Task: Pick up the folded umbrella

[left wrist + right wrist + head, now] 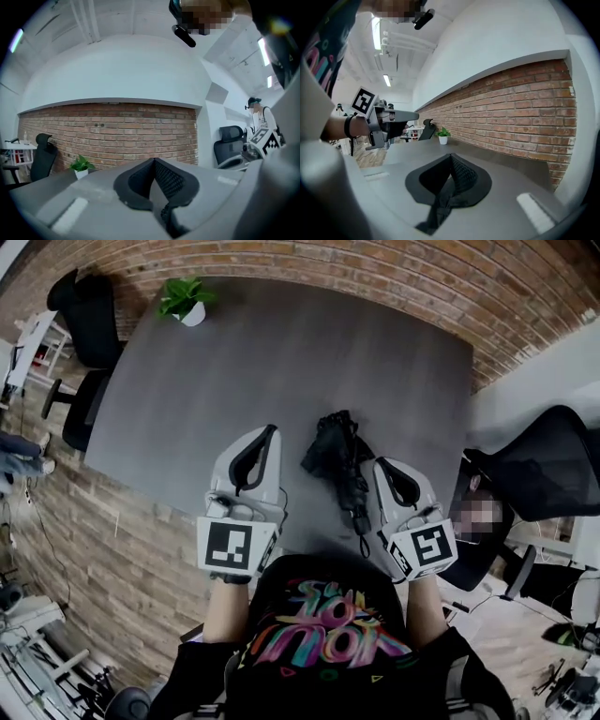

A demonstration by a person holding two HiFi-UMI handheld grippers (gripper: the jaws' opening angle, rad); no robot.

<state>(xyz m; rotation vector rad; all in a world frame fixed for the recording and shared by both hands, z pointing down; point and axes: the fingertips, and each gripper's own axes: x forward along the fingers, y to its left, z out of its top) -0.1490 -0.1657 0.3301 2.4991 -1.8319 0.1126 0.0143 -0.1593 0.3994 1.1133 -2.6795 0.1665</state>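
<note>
The folded black umbrella (337,457) lies on the dark grey table (281,362) near its front edge, with its strap (362,542) trailing toward me. My left gripper (273,431) hovers to its left, its jaws closed tip to tip on nothing. To the umbrella's right, close beside it, my right gripper (380,464) is also shut and empty. In the left gripper view the gripper (153,161) faces the brick wall, with no umbrella in sight. The right gripper (451,157) looks along the table, and the left gripper (389,124) shows at that view's left.
A small potted plant (185,298) stands at the table's far left corner. Black office chairs sit to the left (86,320) and to the right (548,470) of the table. A brick wall (394,273) runs behind it. A person (257,115) stands far off at the right.
</note>
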